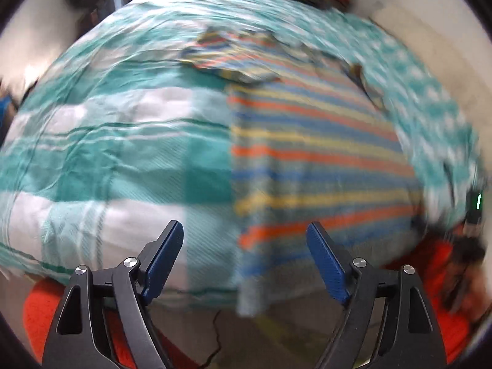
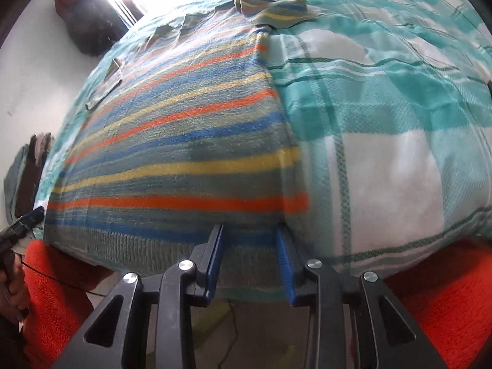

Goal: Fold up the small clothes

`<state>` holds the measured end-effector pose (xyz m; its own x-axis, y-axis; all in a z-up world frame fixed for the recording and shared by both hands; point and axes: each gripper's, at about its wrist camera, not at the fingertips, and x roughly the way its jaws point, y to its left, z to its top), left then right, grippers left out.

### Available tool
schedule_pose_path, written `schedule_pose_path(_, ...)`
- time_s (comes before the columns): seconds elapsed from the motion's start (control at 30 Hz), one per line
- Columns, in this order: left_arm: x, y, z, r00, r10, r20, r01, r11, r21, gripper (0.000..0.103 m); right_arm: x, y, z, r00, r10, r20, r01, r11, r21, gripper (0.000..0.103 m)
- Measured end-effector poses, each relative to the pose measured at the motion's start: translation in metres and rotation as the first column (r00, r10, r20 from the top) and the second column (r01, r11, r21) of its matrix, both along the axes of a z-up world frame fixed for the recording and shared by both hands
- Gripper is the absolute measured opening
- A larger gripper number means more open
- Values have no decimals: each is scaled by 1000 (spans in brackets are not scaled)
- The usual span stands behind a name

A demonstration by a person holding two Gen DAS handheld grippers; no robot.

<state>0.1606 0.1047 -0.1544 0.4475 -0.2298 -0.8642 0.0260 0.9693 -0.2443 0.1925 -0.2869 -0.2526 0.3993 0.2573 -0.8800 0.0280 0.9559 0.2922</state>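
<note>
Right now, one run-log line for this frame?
step: fold | sweater: flat on bedspread, sleeve folded in | left gripper: open, empty | right gripper: part open at hem, grip unclear

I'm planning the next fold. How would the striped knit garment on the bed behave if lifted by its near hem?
The striped garment would probably drape limply: its hem already sags over the bed edge. Its fuzzy knit likely resists slipping from the fingers. It looks light, lying flat with sleeves loosely folded.

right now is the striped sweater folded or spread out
Partly folded: the striped sweater lies flat on the checked bedspread with one straight folded side edge, and a sleeve is turned across the top.
</note>
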Motion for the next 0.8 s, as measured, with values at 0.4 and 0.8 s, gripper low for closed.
schedule_pose_path(0.4, 57, -25, -38, 993, -20, -117, 27, 998, 56, 3, -9, 3, -1, 1000, 12, 29, -11, 1000, -29, 34)
schedule_pose_path(0.8, 26, -8, -25, 983, 172, -61, -148, 948, 283, 19, -10, 3, -1, 1000, 16, 21, -15, 999, -49, 35)
